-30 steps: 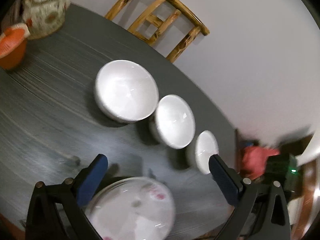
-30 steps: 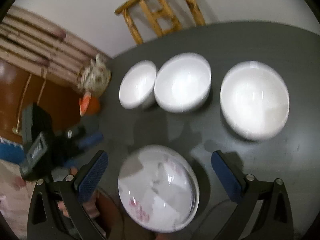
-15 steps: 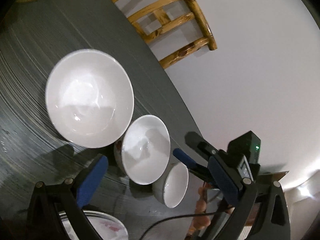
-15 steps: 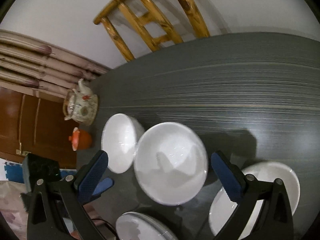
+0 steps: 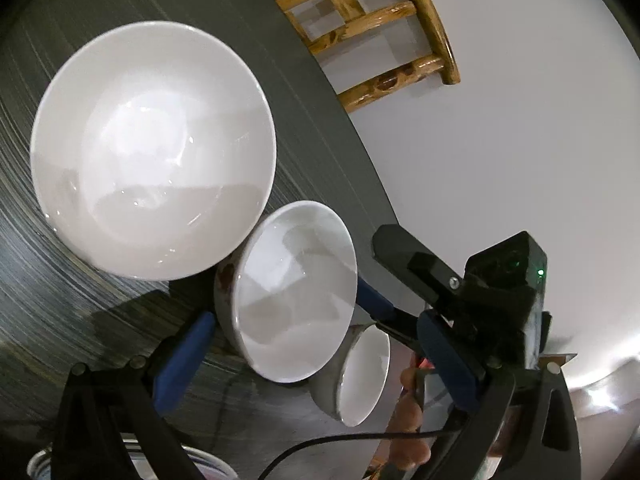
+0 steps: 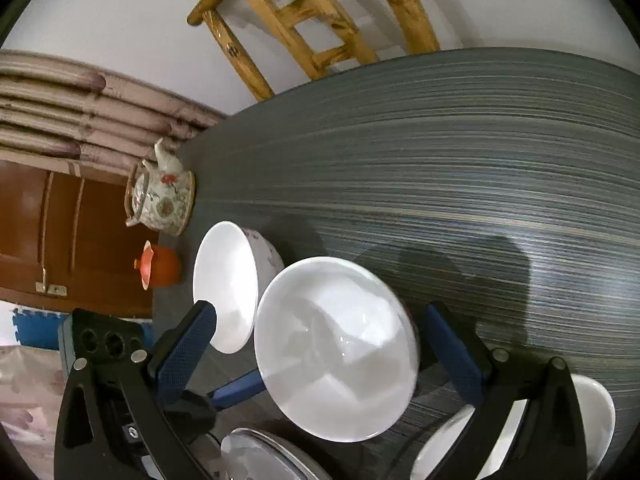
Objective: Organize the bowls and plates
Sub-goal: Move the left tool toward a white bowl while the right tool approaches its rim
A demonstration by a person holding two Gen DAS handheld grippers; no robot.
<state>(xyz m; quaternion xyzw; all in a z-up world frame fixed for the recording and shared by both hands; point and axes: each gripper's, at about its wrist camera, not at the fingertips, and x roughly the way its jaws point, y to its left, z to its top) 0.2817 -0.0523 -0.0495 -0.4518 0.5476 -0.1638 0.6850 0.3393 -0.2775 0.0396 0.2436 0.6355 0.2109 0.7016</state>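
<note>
In the left wrist view, the large white bowl (image 5: 152, 148) sits at the left on the dark striped surface (image 5: 48, 312), its rim overlapping that of the medium bowl (image 5: 296, 292) to its right. The left tongs (image 5: 316, 352) are spread wide, with the medium bowl lying between their blue pads, the left pad (image 5: 184, 360) just beside its outer wall; whether it touches cannot be told. Further right, the small bowl (image 5: 366, 374) stands just beside the medium one, near the surface's edge. Behind it reach the right tongs (image 5: 384, 276), seen from the side, with fingers of a hand (image 5: 408, 412) below them. A wooden chair (image 5: 372, 32) stands against the pale wall at the top. At the bottom left, the rim of a plate (image 5: 40, 466) peeks in.

In the right wrist view, a flowered teapot (image 6: 160, 200) and an orange pot (image 6: 158, 270) stand at the surface's far left edge. To their right the small bowl (image 6: 226, 284) sits next to the medium bowl (image 6: 336, 348), which fills the gap between the right tongs (image 6: 320, 344); these are also spread, their pads on either side of the bowl. The left tongs show at the lower left. The plate (image 6: 264, 458) lies at the bottom, and the large bowl (image 6: 588, 420) shows partly at the far right behind the right finger.
</note>
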